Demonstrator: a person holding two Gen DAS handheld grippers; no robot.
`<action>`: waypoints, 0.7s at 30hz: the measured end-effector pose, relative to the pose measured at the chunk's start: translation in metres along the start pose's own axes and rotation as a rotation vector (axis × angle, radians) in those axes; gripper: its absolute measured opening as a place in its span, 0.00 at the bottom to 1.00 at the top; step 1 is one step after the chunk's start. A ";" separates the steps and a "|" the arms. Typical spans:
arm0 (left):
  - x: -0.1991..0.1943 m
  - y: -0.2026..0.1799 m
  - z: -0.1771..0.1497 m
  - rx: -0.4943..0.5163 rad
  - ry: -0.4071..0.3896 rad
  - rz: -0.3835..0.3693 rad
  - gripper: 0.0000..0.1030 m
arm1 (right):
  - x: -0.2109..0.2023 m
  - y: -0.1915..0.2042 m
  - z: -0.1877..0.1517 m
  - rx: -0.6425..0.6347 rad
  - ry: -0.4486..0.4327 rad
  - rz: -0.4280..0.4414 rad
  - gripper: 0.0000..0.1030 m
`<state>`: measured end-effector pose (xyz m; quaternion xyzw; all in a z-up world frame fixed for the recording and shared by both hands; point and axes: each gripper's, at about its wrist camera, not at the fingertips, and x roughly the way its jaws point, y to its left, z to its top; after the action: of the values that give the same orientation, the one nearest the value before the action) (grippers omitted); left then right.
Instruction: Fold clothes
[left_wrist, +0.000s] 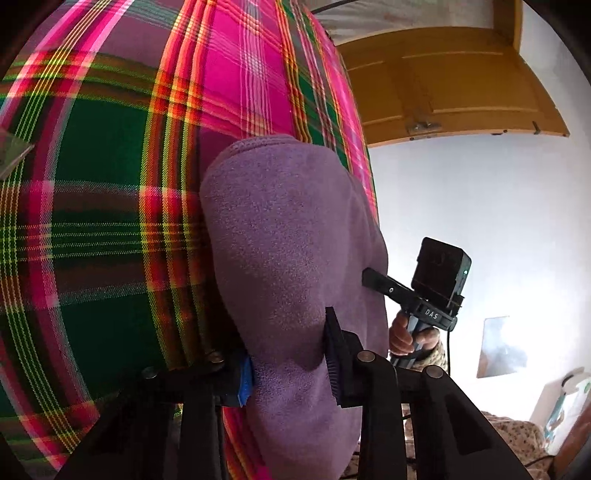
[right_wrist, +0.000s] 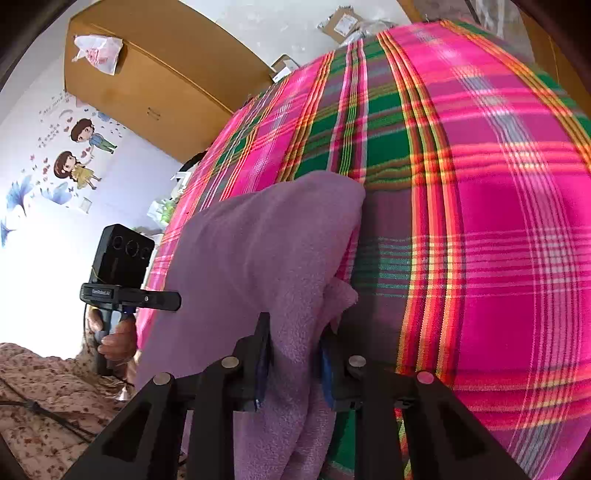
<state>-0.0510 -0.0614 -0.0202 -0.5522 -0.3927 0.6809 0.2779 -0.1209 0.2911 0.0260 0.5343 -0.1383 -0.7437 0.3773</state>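
Stretching lengthwise between both tongs (left_wrist: 288, 369) (right_wrist: 295, 365), purple fleece garment (left_wrist: 280, 236) sags.

Fuzzy matt lilac fleece garment (left_wrist: 280, 236); woven pink-and-green plaid cloth bedcover (right_wrist: 480, 184), fine twill texture; smooth yellow-brown wooden cabinet (right_wrist: 155, 77); matt black plastic gripper fingers (left_wrist: 334, 354).

**Both grippers clamped on cloth**

The left gripper (left_wrist: 290, 369) pinches the purple fleece garment (left_wrist: 288, 236) between its pads; the right gripper (right_wrist: 295, 362) does likewise (a thicker bunch there). A bare hand (right_wrist: 116, 341) grasps each handle.
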 end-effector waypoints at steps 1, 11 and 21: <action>0.001 -0.001 0.001 0.005 -0.004 0.005 0.32 | -0.002 0.002 0.000 -0.001 -0.007 -0.006 0.21; 0.003 -0.015 0.012 0.043 -0.033 0.005 0.31 | -0.016 0.021 -0.006 0.020 -0.062 0.006 0.20; -0.025 -0.022 0.041 0.060 -0.133 0.044 0.31 | -0.006 0.044 0.016 -0.006 -0.090 0.063 0.20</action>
<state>-0.0865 -0.0791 0.0147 -0.5056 -0.3776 0.7335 0.2526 -0.1159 0.2629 0.0630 0.4945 -0.1696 -0.7550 0.3958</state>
